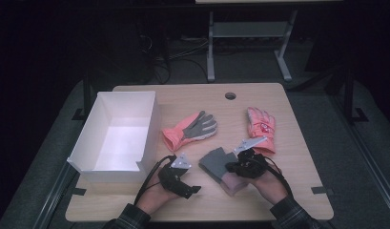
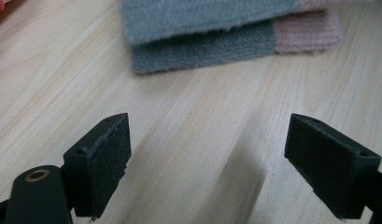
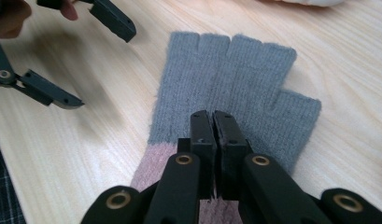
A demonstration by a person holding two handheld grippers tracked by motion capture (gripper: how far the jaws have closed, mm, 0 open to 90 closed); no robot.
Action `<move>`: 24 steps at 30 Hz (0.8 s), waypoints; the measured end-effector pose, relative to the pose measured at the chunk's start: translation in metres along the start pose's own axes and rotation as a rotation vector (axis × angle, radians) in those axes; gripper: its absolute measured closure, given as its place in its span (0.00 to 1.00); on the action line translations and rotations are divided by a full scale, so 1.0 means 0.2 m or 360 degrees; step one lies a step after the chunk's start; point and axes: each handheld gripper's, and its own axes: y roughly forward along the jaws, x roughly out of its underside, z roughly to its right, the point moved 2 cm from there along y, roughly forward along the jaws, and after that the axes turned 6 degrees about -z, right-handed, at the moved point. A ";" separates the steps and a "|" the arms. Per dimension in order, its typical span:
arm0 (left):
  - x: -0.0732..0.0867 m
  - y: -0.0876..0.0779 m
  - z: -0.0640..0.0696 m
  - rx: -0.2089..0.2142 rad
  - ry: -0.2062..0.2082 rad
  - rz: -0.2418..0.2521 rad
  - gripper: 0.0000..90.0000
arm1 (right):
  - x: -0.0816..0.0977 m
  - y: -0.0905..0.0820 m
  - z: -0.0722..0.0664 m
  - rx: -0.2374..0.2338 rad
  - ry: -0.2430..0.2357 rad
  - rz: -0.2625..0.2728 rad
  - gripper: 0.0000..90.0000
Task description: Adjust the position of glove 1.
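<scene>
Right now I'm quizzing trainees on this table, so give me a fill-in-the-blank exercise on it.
1. The right gripper has its jaws ____ over the grey knitted fingerless glove.
2. The left gripper has its jaws ____.
3. The white rectangular box contains ____.

Missing words: shut; open; nothing

The high view looks forward and down from above the person's side, taking in the whole tabletop (image 1: 297, 157) from well back. The left gripper view sits low and close, looking along the left tongs (image 2: 226, 163) across bare wood to the grey knit glove (image 2: 216, 44) at its 12 o'clock. The right gripper view rides just above that same glove (image 3: 235, 79), with the left tongs (image 3: 93, 56) at its 10 o'clock. All three views share the glove (image 1: 216, 162).
</scene>
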 end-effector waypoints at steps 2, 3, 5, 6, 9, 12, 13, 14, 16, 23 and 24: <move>0.00 0.00 0.00 -0.0001 0.0004 -0.0004 0.16 | 0.00 0.02 0.00 0.0010 -0.0003 -0.0020 0.98; 0.00 0.00 0.00 -0.0004 0.0005 -0.0001 0.16 | 0.00 0.02 0.00 0.0004 -0.0004 -0.0031 0.98; 0.00 0.00 0.00 -0.0003 0.0002 0.0001 0.16 | 0.01 0.04 0.00 -0.0006 -0.0005 -0.0037 0.97; 0.00 0.00 0.00 -0.0004 0.0006 0.0001 0.16 | 0.02 0.06 -0.01 -0.0002 -0.0021 -0.0070 0.97; 0.00 0.00 0.00 -0.0004 0.0003 0.0001 0.16 | 0.02 0.08 -0.02 0.0004 -0.0028 -0.0091 0.97; 0.00 0.01 0.01 -0.0008 -0.0012 0.0005 0.16 | 0.03 0.08 -0.01 0.0004 -0.0039 -0.0067 0.87; 0.00 0.01 0.01 -0.0008 -0.0016 0.0006 0.16 | 0.03 0.08 -0.01 0.0004 -0.0039 -0.0067 0.87; 0.00 0.00 0.00 -0.0009 -0.0012 -0.0002 0.16 | 0.02 0.06 -0.01 0.0003 -0.0040 -0.0042 0.81; 0.00 0.00 0.00 0.0017 -0.0039 0.0003 0.20 | 0.02 0.03 0.00 -0.0010 -0.0047 0.0015 0.75; -0.01 -0.02 0.00 0.0031 -0.0042 0.0040 0.55 | 0.06 -0.09 0.08 -0.0020 -0.0030 0.0126 0.86; -0.02 -0.03 0.00 0.0060 -0.0056 0.0054 0.62 | 0.07 -0.10 0.09 -0.0012 -0.0029 0.0122 0.89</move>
